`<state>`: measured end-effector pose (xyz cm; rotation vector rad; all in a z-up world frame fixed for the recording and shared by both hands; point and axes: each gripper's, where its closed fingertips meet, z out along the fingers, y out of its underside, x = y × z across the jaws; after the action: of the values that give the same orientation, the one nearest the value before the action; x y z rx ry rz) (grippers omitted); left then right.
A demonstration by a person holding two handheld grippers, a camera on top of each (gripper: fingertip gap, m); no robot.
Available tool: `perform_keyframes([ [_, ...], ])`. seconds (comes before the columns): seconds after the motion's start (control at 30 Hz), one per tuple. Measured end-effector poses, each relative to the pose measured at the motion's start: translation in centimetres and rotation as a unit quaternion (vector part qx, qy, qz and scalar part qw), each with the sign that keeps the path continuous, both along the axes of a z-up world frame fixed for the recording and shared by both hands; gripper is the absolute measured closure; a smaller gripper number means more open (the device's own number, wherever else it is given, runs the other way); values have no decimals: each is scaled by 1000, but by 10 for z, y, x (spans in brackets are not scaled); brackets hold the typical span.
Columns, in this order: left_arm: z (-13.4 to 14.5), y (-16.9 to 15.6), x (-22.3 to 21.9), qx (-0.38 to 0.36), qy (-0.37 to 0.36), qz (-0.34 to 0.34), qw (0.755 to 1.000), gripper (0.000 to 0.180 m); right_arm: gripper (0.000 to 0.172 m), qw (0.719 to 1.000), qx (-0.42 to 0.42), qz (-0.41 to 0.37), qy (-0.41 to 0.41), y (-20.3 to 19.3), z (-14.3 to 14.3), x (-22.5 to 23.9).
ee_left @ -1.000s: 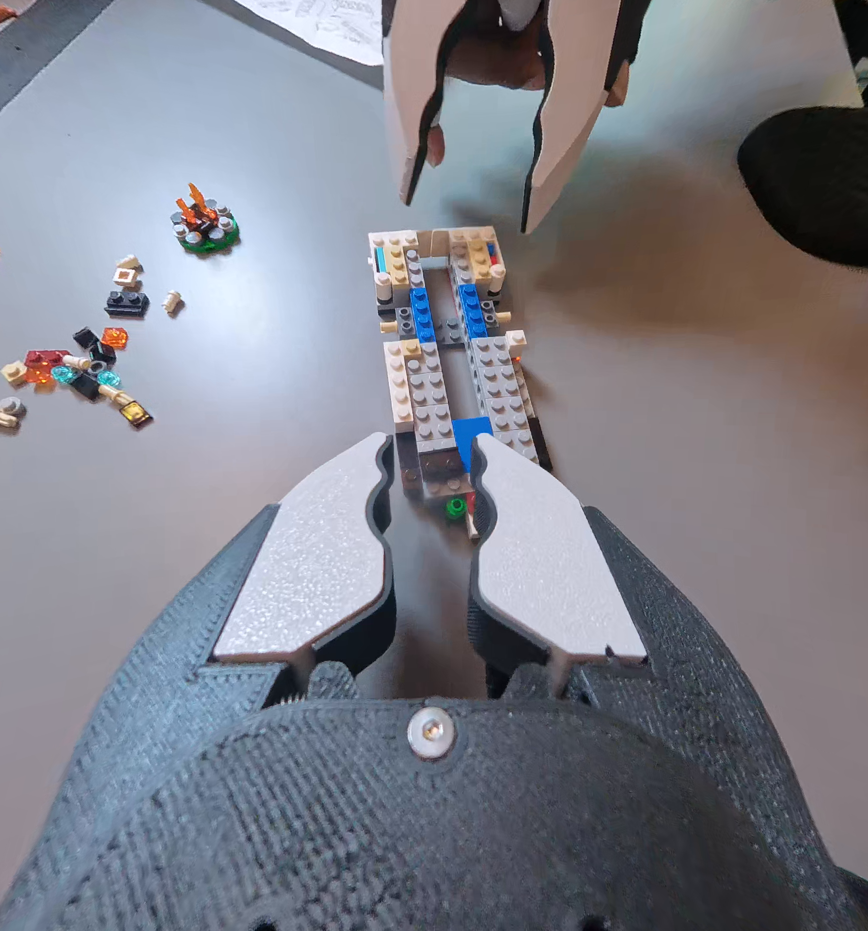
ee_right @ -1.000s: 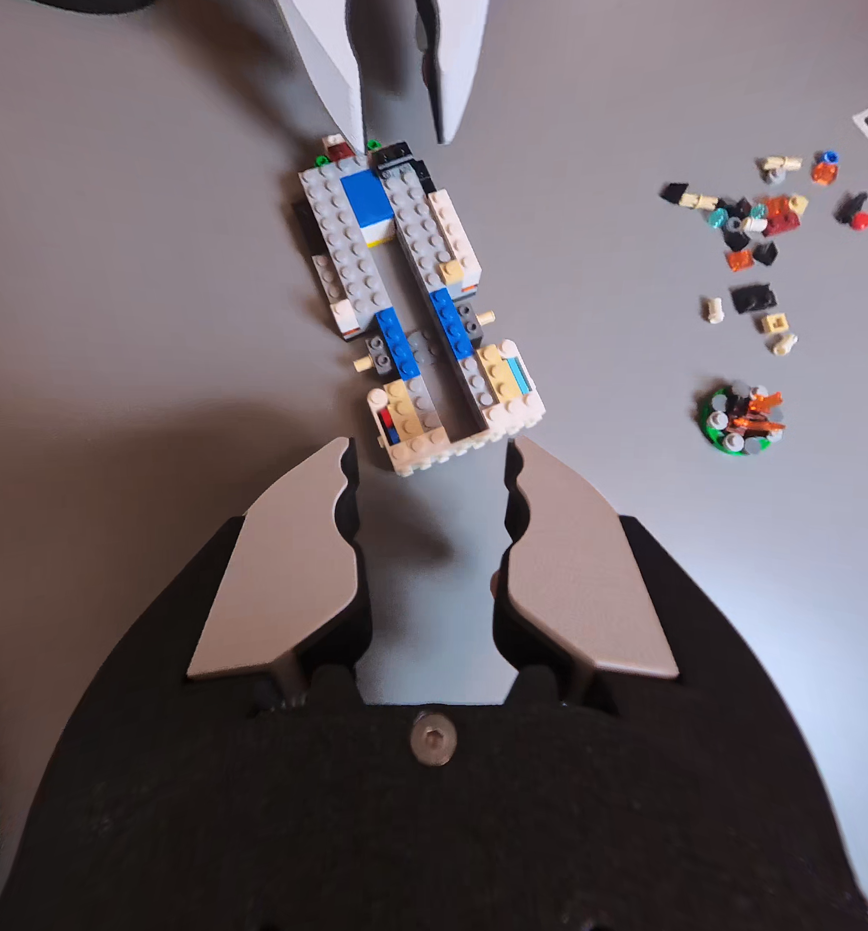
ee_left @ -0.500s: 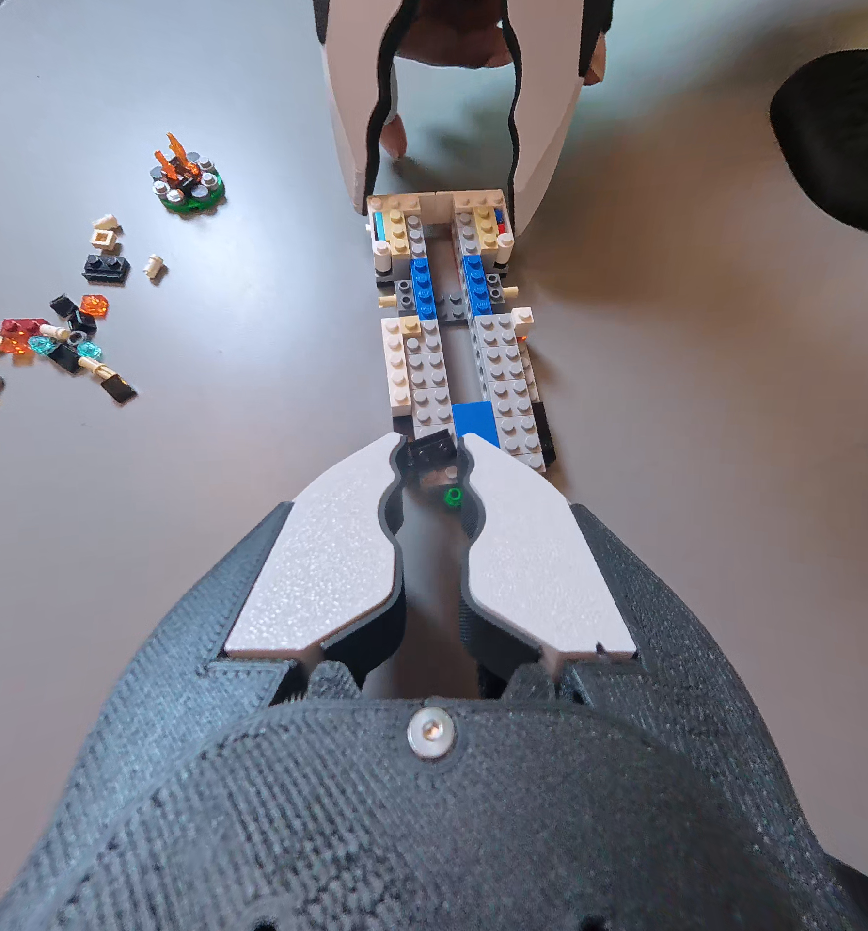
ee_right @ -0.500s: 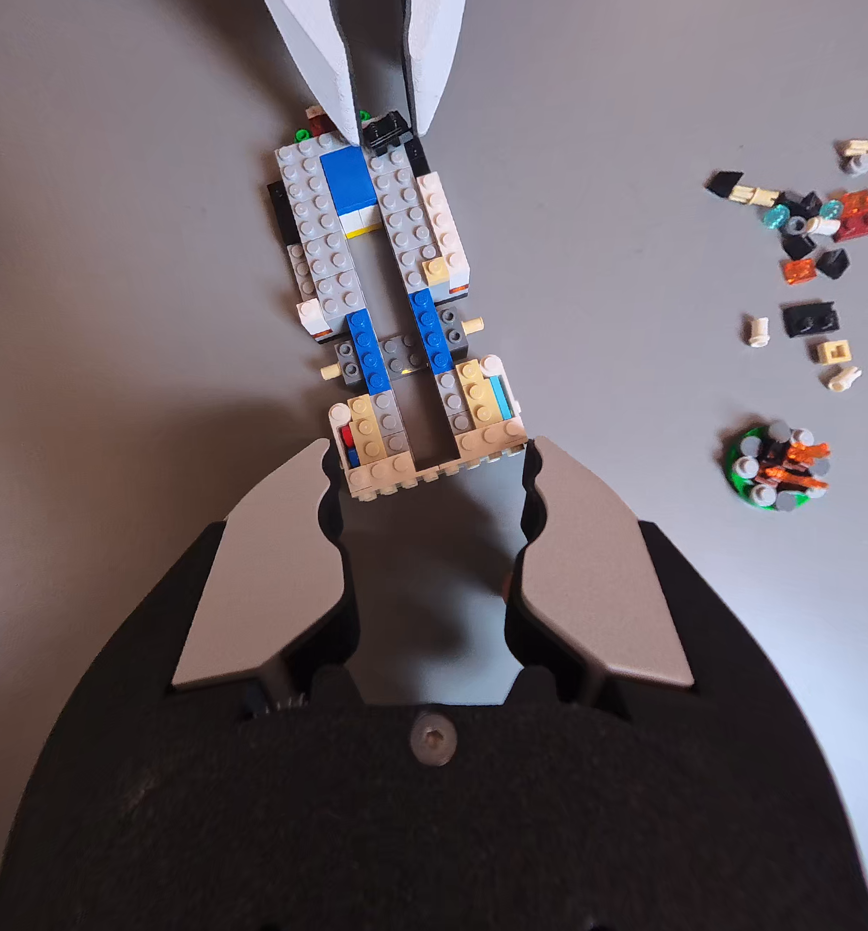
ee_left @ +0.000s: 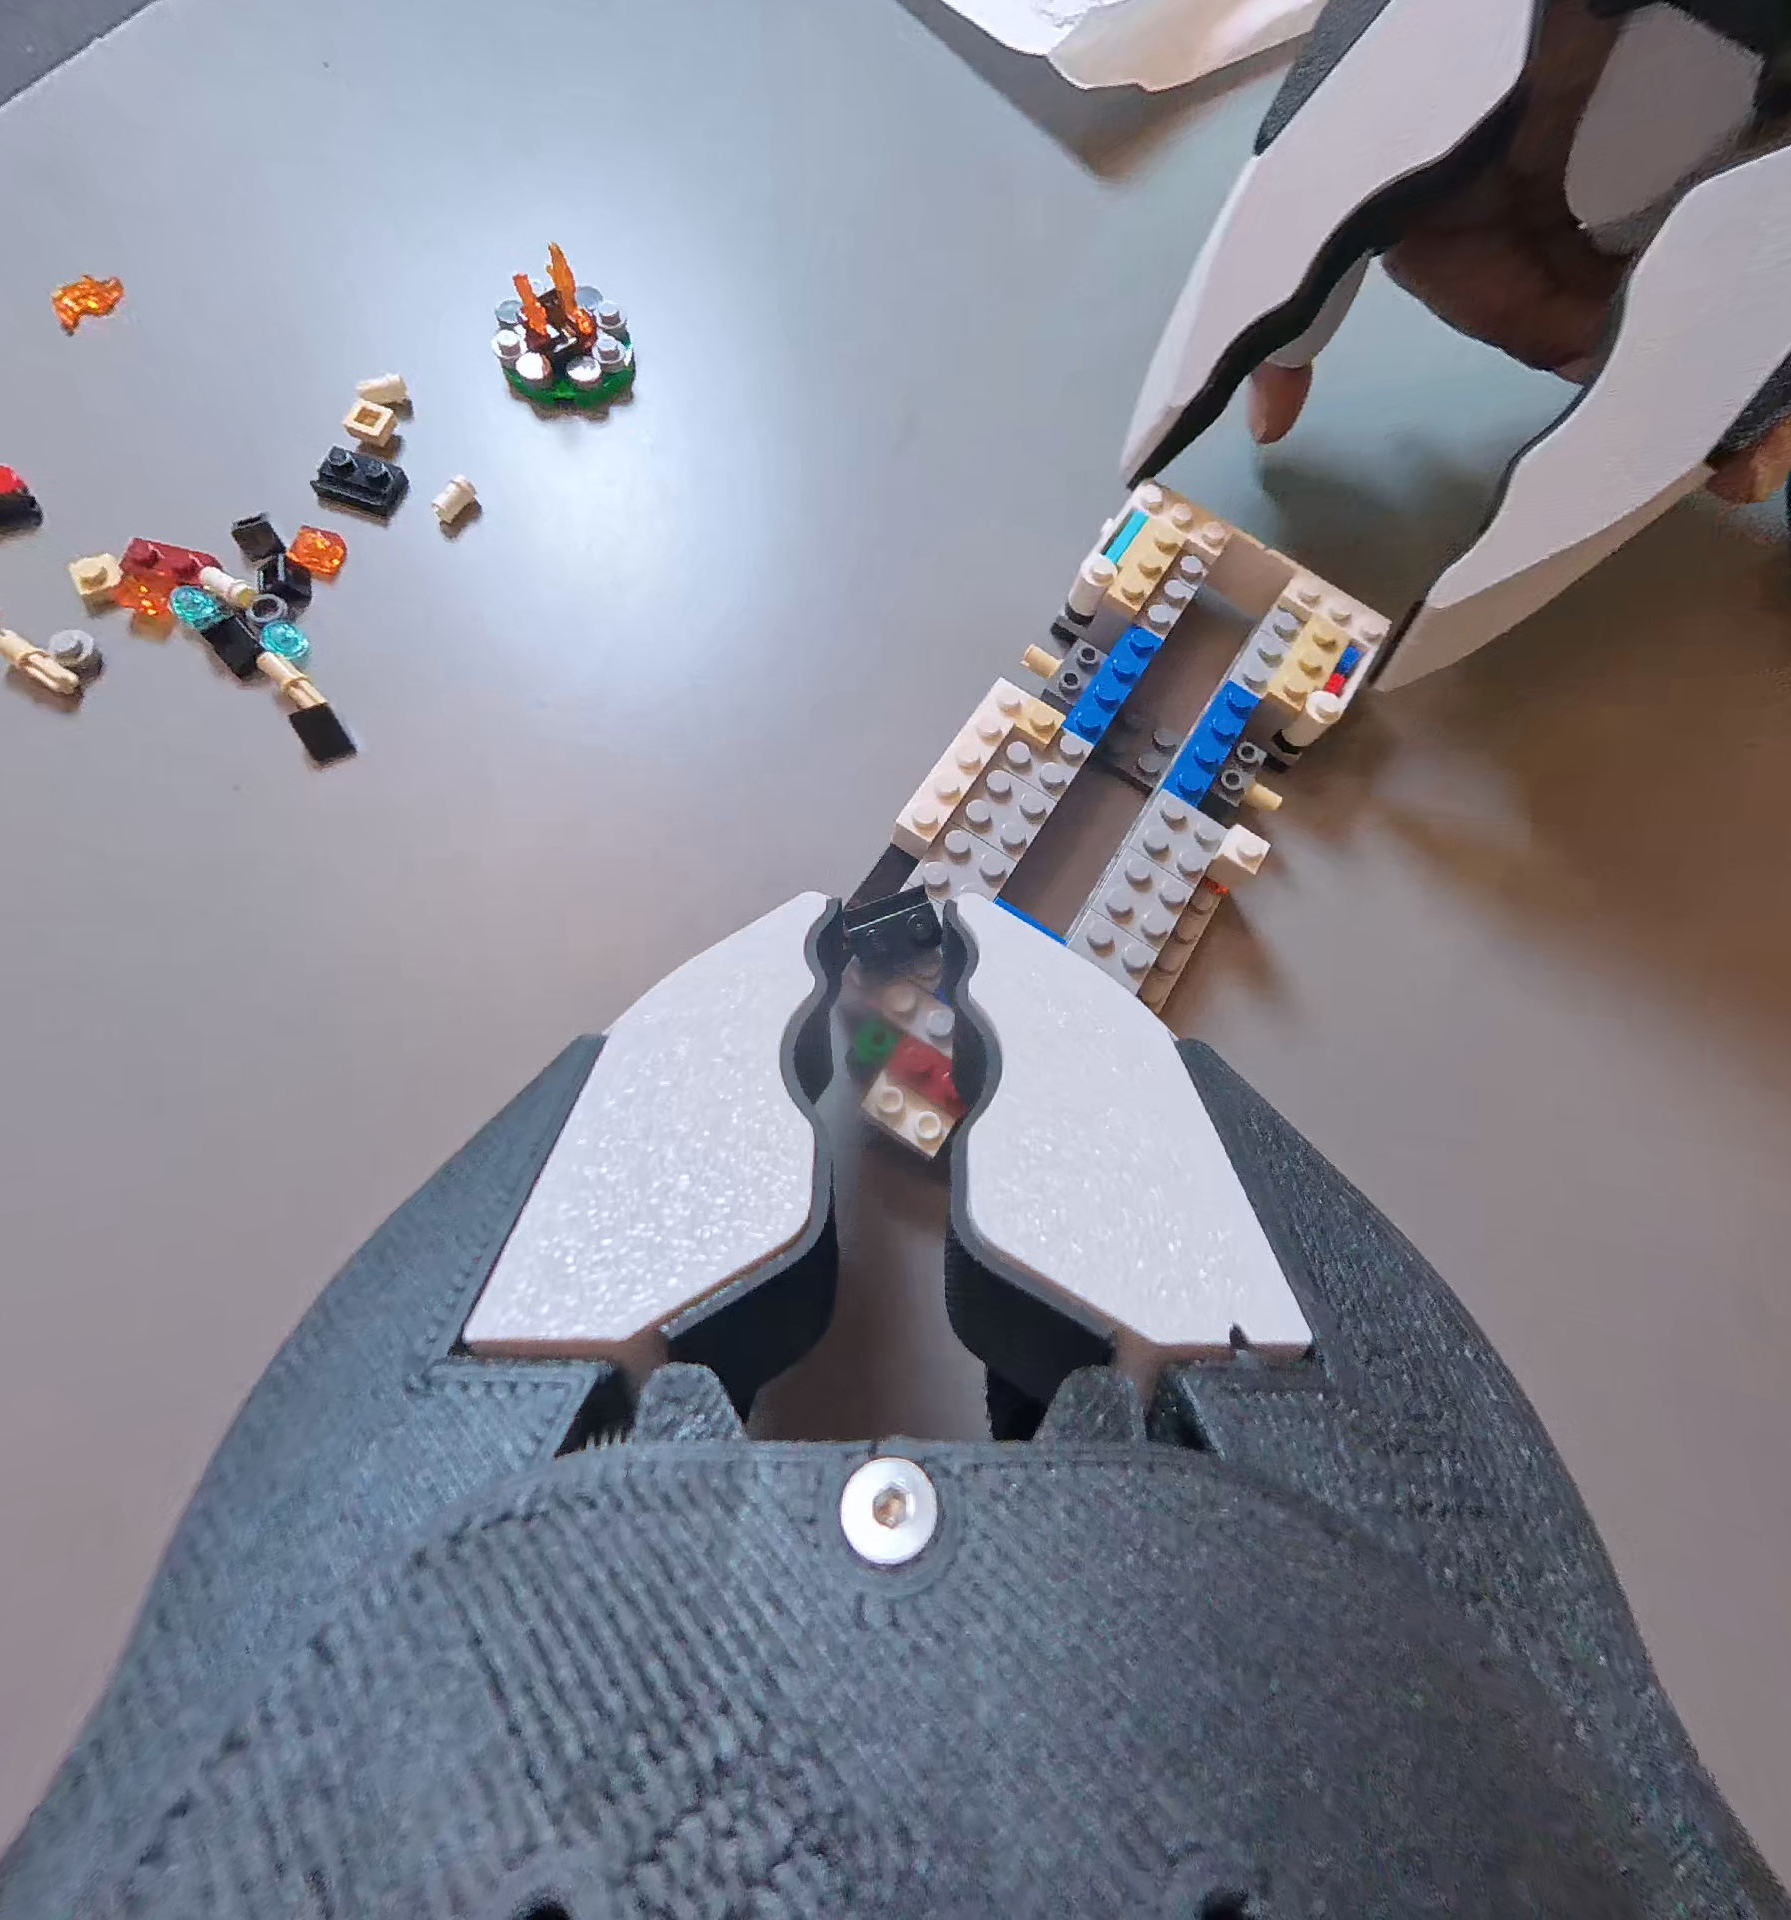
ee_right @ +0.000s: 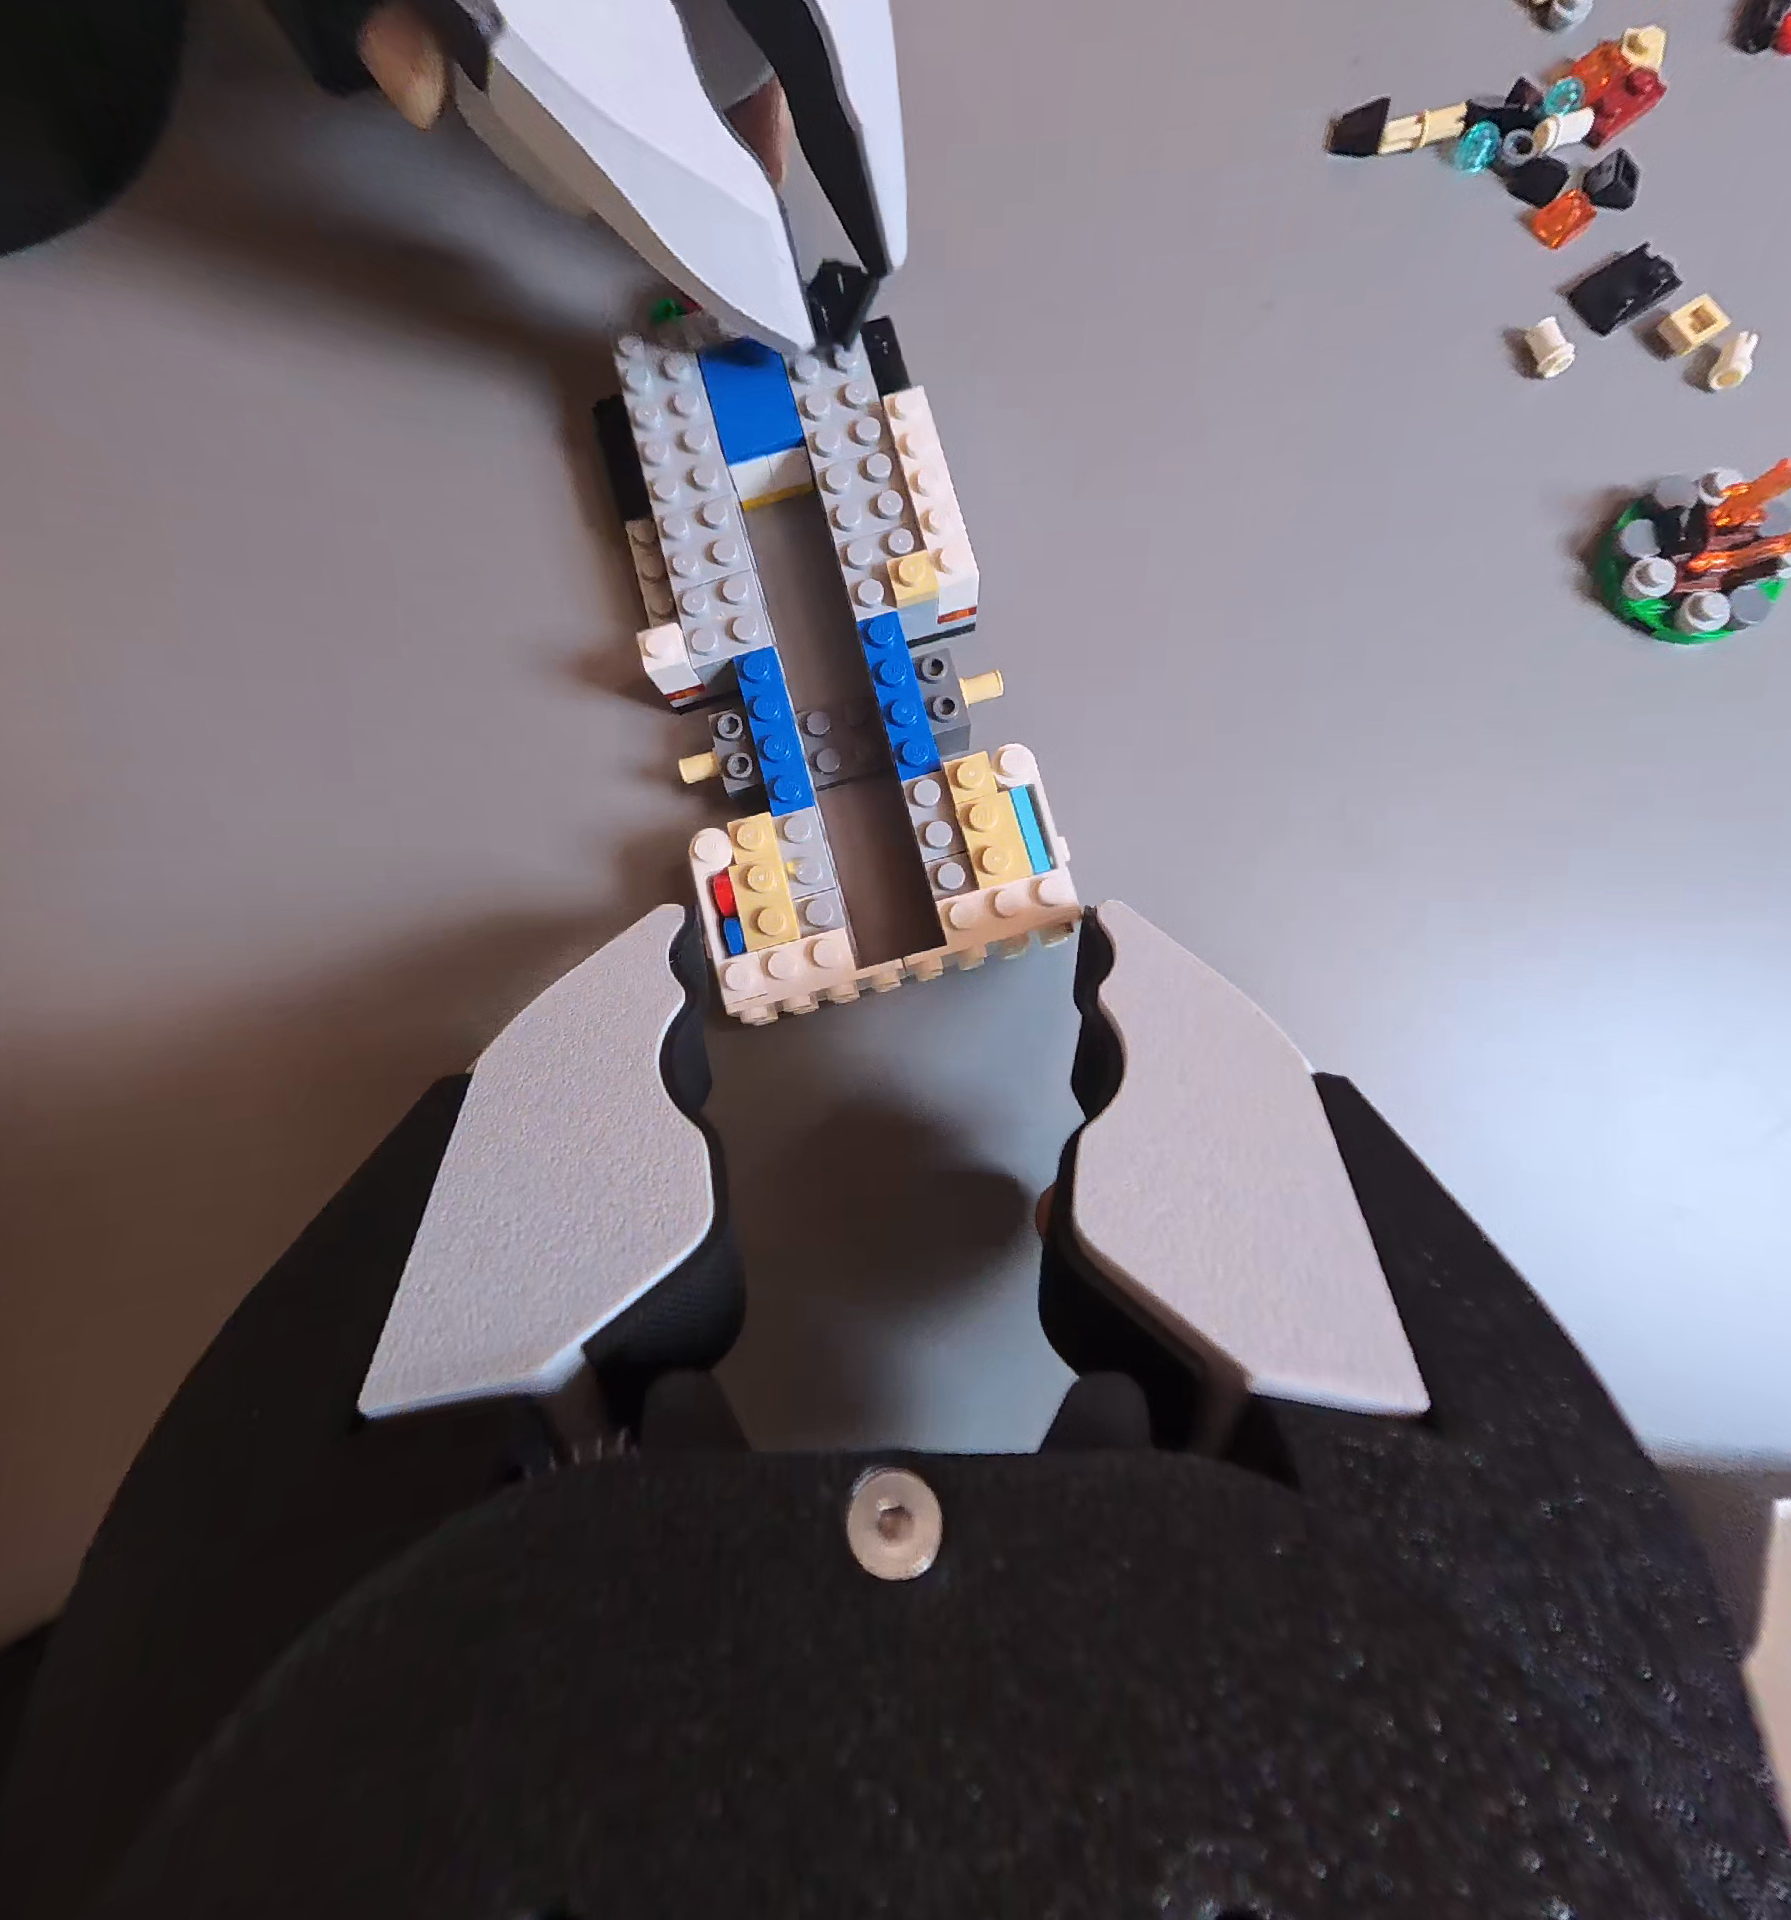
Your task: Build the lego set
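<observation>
The left gripper (ee_left: 889, 920) has its jaws drawn in to a narrow gap, and a small black piece (ee_left: 886, 925) is pinched between the very tips, one pad against each of its ends. The right wrist view shows this piece raised a little at the near-left corner of the long brick model (ee_right: 818, 582), just above the grey studded strip there, so it looks free of the model rather than seated on it. Below the left jaws, the model's end shows through the gap, with its green stud, red plate and cream plate. The model lies flat on the grey counter (ee_left: 662, 156), running away from the left gripper toward the right gripper (ee_right: 886, 920). It has two grey and blue rails joined by a dark cross-plate. The right jaws stand wide open, about as wide as the model's white and tan end. That end sits between the tips, with one fingertip (ee_right: 688, 940) against its side and the other at the opposite corner, so the jaws appear to be clamping it, though only by the outermost edge. A hand (ee_left: 1493, 260) shows behind the right gripper. Well off to one side lie scattered loose pieces (ee_left: 195, 603) in black, orange, red and tan. A round green base with orange flames (ee_left: 564, 348) lies there too, and a sheet of paper (ee_left: 1130, 42) sits at the counter's far edge.
</observation>
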<state>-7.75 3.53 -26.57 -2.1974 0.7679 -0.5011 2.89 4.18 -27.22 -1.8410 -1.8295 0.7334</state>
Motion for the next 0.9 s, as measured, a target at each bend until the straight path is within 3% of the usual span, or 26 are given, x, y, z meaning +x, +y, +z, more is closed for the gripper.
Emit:
perform_keyframes([
  [0.7,7,-3,-6,13,-11,-14,1000,148,101,999,22,21,-9,-6,1,10],
  [0.9,11,-9,-10,10,-37,-65,997,144,105,997,48,49,-37,-3,-6,8],
])
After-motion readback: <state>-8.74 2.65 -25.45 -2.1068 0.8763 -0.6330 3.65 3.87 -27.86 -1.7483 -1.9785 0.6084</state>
